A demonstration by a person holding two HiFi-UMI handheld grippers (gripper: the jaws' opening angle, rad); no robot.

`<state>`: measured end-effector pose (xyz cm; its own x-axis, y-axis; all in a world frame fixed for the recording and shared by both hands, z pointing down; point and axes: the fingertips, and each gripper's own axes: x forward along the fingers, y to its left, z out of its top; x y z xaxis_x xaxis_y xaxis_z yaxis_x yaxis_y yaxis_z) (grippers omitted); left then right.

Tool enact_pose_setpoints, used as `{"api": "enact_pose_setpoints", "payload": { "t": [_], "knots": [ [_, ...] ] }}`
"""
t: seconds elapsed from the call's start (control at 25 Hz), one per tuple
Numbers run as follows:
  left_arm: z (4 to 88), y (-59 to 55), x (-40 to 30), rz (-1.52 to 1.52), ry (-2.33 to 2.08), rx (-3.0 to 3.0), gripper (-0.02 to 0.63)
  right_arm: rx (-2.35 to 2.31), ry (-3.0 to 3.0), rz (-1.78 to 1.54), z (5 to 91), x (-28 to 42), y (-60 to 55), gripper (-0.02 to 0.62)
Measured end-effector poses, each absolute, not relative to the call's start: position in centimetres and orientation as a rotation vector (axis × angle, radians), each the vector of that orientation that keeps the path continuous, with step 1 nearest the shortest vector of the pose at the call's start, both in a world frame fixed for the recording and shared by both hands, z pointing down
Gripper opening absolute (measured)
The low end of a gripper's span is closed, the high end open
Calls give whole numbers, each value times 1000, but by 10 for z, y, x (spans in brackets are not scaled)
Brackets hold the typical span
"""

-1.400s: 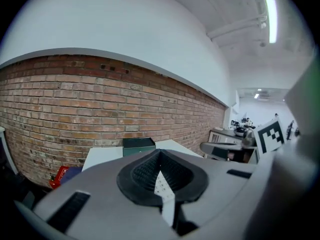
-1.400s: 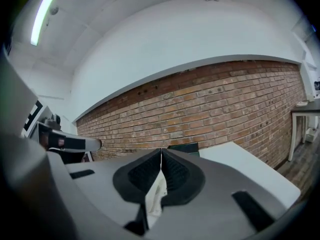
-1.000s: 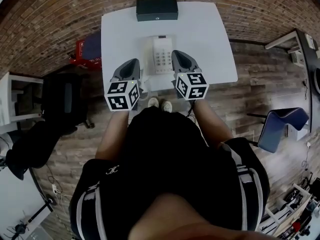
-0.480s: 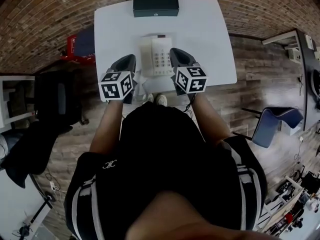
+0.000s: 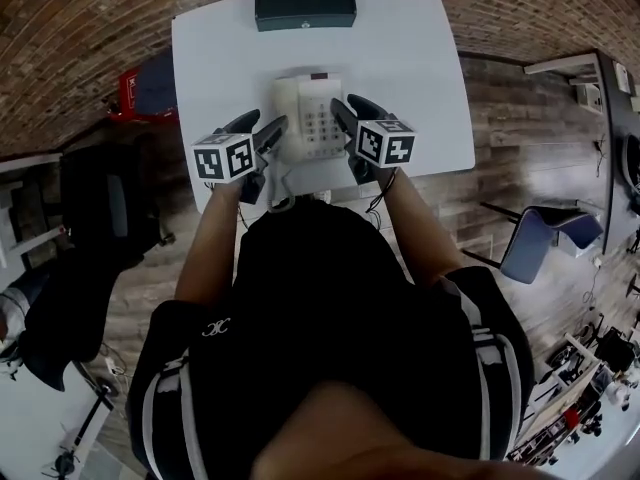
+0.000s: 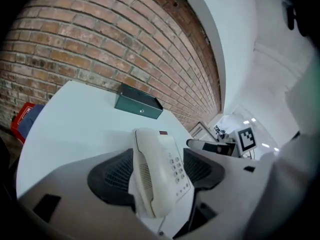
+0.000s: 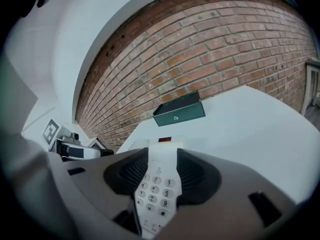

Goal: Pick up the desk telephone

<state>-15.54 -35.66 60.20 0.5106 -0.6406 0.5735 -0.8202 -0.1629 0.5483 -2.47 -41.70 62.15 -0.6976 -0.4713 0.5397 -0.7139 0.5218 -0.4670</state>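
Observation:
A cream desk telephone (image 5: pixel 308 118) with its handset on the left and its keypad on the right sits near the front of the white table (image 5: pixel 420 78). My left gripper (image 5: pixel 258 126) is at the phone's left side and its jaws are opening. The handset (image 6: pixel 152 154) shows in the gap between them, and the pads do not press on it. At the phone's right side my right gripper (image 5: pixel 350 108) is opening too. The keypad (image 7: pixel 159 189) shows between its pads, untouched.
A dark green box (image 5: pixel 304 2) stands at the table's far edge against the brick wall. A coiled cord hangs off the front edge by the left gripper. On the floor are a red item (image 5: pixel 128 93) at the left, a black chair (image 5: pixel 95 198) and a blue chair (image 5: pixel 535 243).
Both grippers have come down and forward to either side of the telephone. Their jaws, shut before, now stand apart.

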Motion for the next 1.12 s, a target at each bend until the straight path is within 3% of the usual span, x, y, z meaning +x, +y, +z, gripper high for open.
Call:
{"api": "enact_pose_setpoints", "payload": {
  "t": [0.28,1.12],
  "knots": [
    [642,-366,-154,188,-1076,1794,330,926,-2331,1168,660,-22,-427,202],
    [683,-368,-121,51,-718,1709,359,693,-2218,1639,698,-31,-422,216]
  ]
}}
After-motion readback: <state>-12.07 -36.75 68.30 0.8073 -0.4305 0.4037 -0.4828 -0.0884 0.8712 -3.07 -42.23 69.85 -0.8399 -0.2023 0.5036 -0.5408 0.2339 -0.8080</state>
